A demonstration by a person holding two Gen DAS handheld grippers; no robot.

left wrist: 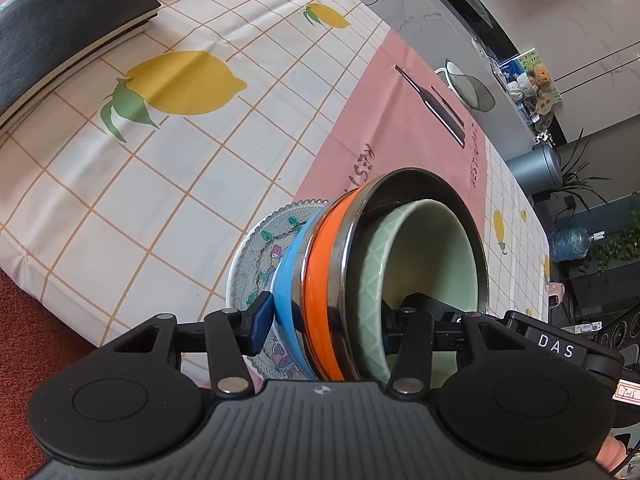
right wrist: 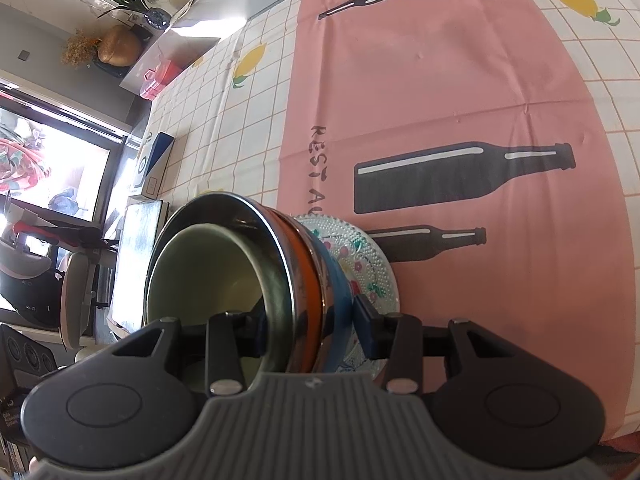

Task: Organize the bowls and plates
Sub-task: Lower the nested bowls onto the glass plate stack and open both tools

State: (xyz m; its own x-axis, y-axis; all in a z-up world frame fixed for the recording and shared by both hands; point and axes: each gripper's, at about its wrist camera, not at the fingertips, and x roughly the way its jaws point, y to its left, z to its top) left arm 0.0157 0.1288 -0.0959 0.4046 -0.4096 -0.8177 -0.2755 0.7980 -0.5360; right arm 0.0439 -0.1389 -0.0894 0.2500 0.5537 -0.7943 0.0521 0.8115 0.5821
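Note:
A pale green bowl (left wrist: 432, 248) (right wrist: 208, 272) nests in a steel bowl with an orange band (left wrist: 320, 264) (right wrist: 304, 280). That one sits in a blue bowl (left wrist: 286, 272) (right wrist: 340, 284). Under the stack is a clear embossed glass plate with flowers (left wrist: 252, 248) (right wrist: 368, 256). My left gripper (left wrist: 338, 312) is shut on the near wall of the nested bowls, one finger inside the green bowl and the other against the blue bowl's outside. My right gripper (right wrist: 312, 318) clamps the stack's wall the same way from the other side. I cannot tell whether the plate rests on the table.
The stack is over a pink placemat with bottle prints (left wrist: 400, 120) (right wrist: 440, 80), on a checked lemon tablecloth (left wrist: 160, 160). A black notebook (left wrist: 60, 28) lies at the far left. A blue-and-white box (right wrist: 154, 164) and a flat tablet-like item (right wrist: 136, 260) lie to the left. The table edge (left wrist: 48, 304) is near.

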